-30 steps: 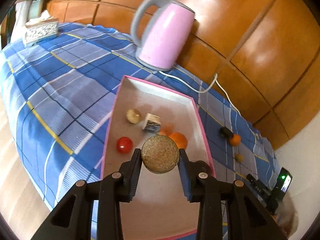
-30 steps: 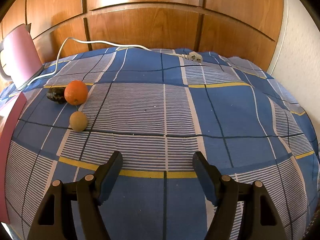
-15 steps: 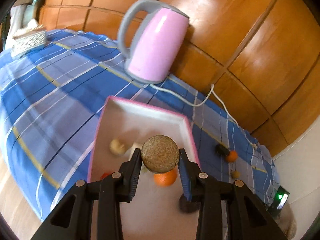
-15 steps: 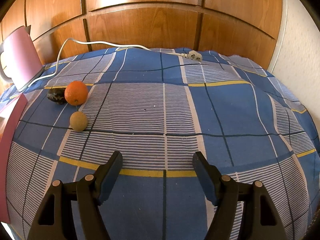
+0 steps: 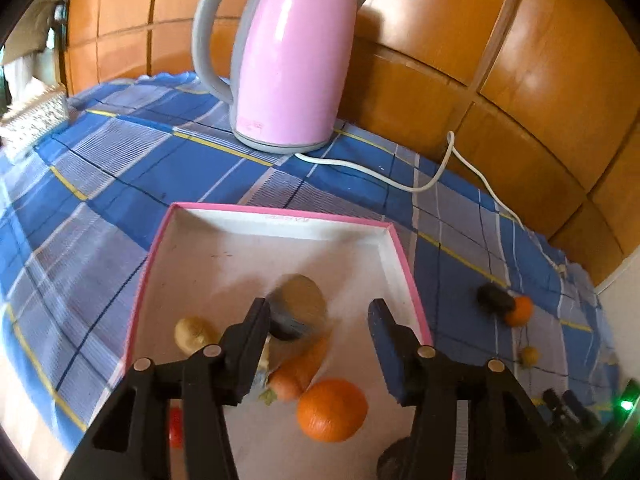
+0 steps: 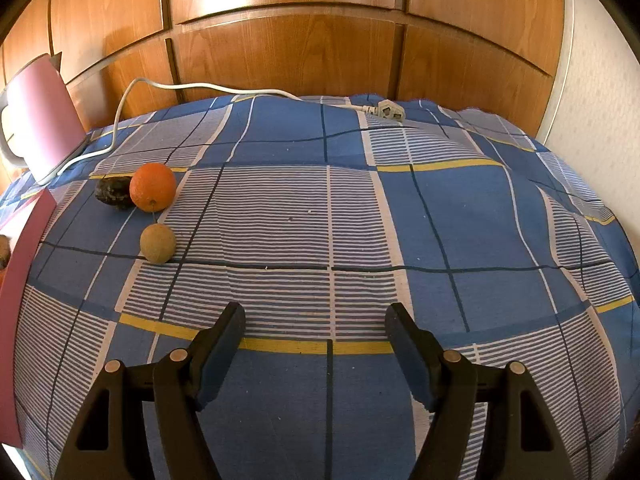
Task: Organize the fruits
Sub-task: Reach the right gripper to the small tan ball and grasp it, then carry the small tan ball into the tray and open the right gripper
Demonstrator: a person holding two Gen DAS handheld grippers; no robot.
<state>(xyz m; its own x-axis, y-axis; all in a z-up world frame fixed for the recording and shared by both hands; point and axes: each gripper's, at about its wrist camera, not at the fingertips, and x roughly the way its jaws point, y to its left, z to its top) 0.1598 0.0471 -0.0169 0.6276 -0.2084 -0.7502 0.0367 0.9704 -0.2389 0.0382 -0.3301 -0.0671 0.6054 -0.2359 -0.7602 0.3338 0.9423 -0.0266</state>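
My left gripper (image 5: 318, 324) is open and empty above the pink-rimmed white box (image 5: 276, 222). The brown round fruit (image 5: 300, 300), blurred, lies in the box just beyond the fingers. Also in the box are an orange (image 5: 332, 410), an orange-red fruit (image 5: 298, 372), a pale yellow fruit (image 5: 192, 334) and a red fruit (image 5: 175, 432), partly hidden by my left finger. My right gripper (image 6: 316, 330) is open and empty over the blue checked cloth (image 6: 400, 220). On the cloth to its far left lie an orange (image 6: 153, 187), a dark fruit (image 6: 114, 191) and a small tan fruit (image 6: 157, 243).
A pink electric kettle (image 5: 288, 56) stands behind the box, its white cord (image 5: 436, 172) trailing right along the wooden panels to a plug (image 6: 390, 111). A woven tissue box (image 5: 32, 116) sits far left. A black device with a green light (image 5: 624, 406) is at the right edge.
My left gripper has opened and let go of the brown round fruit, which has dropped into the box. The gripper also moved forward, toward the kettle. The right gripper has not moved.
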